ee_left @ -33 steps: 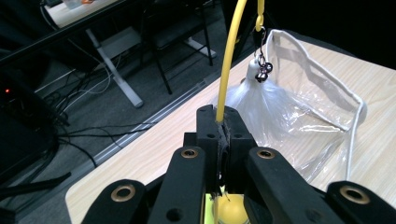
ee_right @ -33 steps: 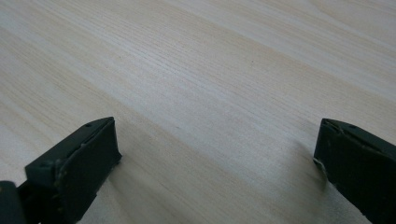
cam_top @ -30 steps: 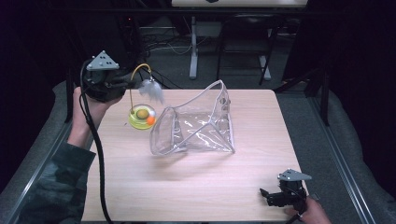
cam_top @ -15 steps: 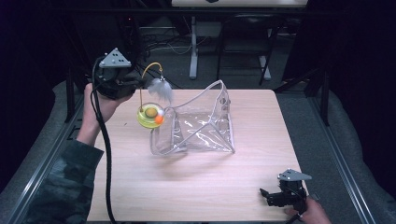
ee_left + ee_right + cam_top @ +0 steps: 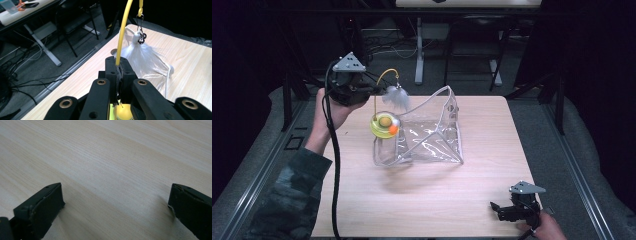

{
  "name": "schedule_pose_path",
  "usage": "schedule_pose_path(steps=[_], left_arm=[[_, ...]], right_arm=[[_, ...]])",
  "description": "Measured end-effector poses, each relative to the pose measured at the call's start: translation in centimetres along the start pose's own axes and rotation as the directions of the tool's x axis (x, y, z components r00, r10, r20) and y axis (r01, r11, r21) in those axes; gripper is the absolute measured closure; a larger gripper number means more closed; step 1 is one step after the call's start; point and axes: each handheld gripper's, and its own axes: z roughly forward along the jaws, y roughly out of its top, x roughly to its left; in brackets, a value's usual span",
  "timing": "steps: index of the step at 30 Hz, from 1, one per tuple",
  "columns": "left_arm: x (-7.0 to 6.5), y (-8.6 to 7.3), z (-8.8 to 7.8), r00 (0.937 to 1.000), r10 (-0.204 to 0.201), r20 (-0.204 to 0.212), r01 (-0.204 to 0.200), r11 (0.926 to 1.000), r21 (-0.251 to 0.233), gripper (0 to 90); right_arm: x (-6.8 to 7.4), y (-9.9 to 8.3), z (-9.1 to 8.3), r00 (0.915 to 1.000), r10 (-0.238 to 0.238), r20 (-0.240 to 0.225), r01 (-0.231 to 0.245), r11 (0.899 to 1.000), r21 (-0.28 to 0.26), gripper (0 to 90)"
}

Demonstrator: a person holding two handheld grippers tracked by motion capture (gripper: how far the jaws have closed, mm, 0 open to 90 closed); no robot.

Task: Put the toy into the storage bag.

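A cat toy hangs from my left gripper [image 5: 373, 93], which is shut on its yellow wire [image 5: 122, 32]. The toy has a round yellow base [image 5: 383, 125] with an orange ball, and a white feather tuft [image 5: 396, 97] with small bells [image 5: 141, 37] dangles from the wire's hooked end. The base hovers at the left, open end of a clear plastic bag [image 5: 432, 137] lying mid-table. In the left gripper view my left gripper [image 5: 119, 72] pinches the wire between its pads. My right gripper [image 5: 498, 210] rests open at the table's near right corner, its jaws wide over bare wood [image 5: 117, 205].
The light wooden table [image 5: 422, 200] has a dark floor around it, with cables and desk legs [image 5: 419, 50] beyond the far edge. A metal rail [image 5: 257, 190] runs along the left side. The person's left sleeve [image 5: 287, 200] comes in at the bottom left.
My left gripper has carried the toy to the right, from over the table's left part to the bag's left end. The right gripper has stayed put.
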Motion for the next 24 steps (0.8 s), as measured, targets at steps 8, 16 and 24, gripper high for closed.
schedule_pose_path(steps=[8,16,24], left_arm=[[-0.5,0.1,2.0,0.9993,-0.004,0.038,0.003,0.9996,0.027,87.6],[-1.1,0.3,3.5,0.9977,0.011,0.067,-0.014,0.9990,0.043,87.6],[-1.7,0.1,5.2,0.9955,0.020,0.092,-0.027,0.9971,0.071,87.6]], right_arm=[[0.0,0.0,0.0,1.0000,0.001,-0.001,-0.001,1.000,-0.001,0.0],[0.0,0.0,0.0,1.0000,-0.001,0.002,0.001,1.000,0.002,0.0],[0.0,0.0,0.0,1.0000,0.003,-0.005,-0.003,1.000,-0.002,0.0]])
